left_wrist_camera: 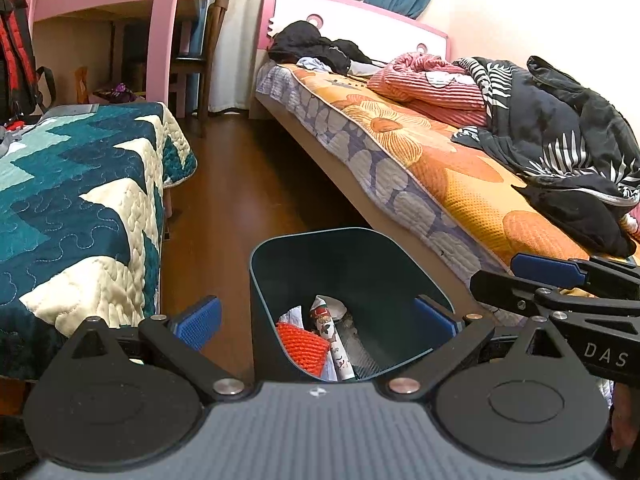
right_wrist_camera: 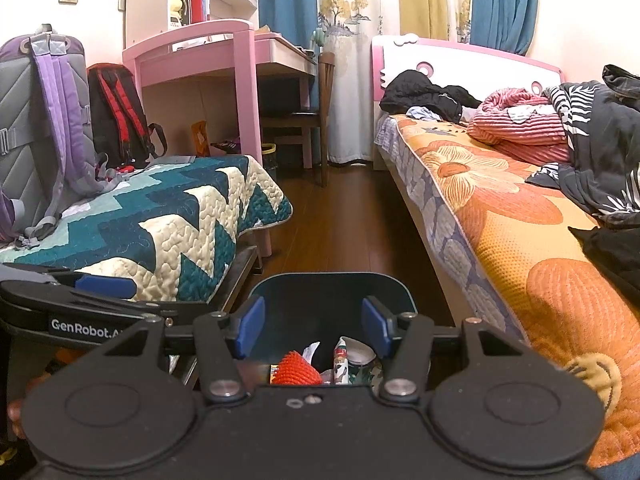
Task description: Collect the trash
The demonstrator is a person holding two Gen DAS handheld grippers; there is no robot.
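Observation:
A dark teal trash bin (left_wrist_camera: 320,248) stands on the wooden floor between two beds; it also shows in the right wrist view (right_wrist_camera: 332,284). Inside lie an orange-red net piece (left_wrist_camera: 300,344), a printed paper wrapper (left_wrist_camera: 330,328) and white scraps; the net piece (right_wrist_camera: 294,372) and wrapper (right_wrist_camera: 342,364) also show in the right wrist view. My left gripper (left_wrist_camera: 318,318) is open and empty above the bin. My right gripper (right_wrist_camera: 314,330) is open and empty above the bin, and shows at the right of the left wrist view (left_wrist_camera: 548,270).
A bed with a teal zigzag quilt (left_wrist_camera: 80,208) is on the left, carrying backpacks (right_wrist_camera: 44,120). A bed with an orange flower cover (left_wrist_camera: 440,168) and piled clothes (left_wrist_camera: 560,132) is on the right. A pink desk (right_wrist_camera: 224,52) and chair (right_wrist_camera: 308,116) stand at the back.

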